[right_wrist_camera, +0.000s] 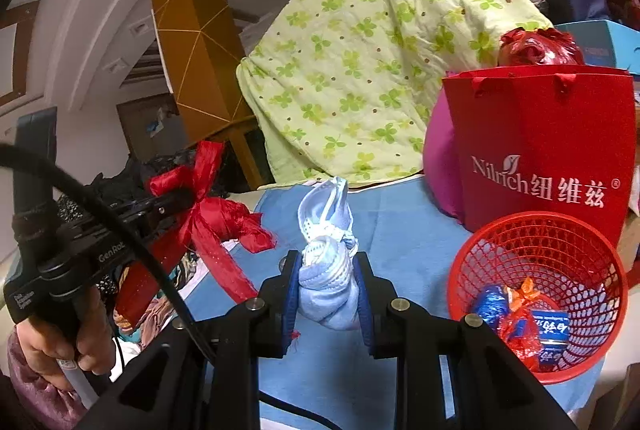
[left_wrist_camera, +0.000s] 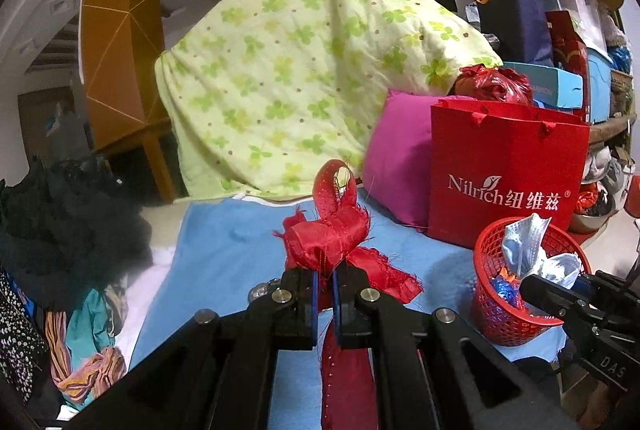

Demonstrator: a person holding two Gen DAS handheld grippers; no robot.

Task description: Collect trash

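Left gripper (left_wrist_camera: 326, 278) clamped on red ribbon (left_wrist_camera: 336, 230): light, limp, frayed, held mid-length. Right gripper (right_wrist_camera: 326, 282) clamped on crumpled face mask (right_wrist_camera: 328, 270): soft, weightless, compressible. Red basket (right_wrist_camera: 536, 294) near right.

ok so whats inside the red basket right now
Inside the red mesh basket, near the bottom, lie crumpled wrappers: a blue foil one, an orange-red one and a blue printed packet. Whatever lies underneath them is covered.

A green clover-print quilt (left_wrist_camera: 304, 70) is draped behind a magenta pillow (left_wrist_camera: 400, 158). A red paper bag (left_wrist_camera: 508, 170) is stood just beside the pillow on a blue cloth (left_wrist_camera: 224, 250).
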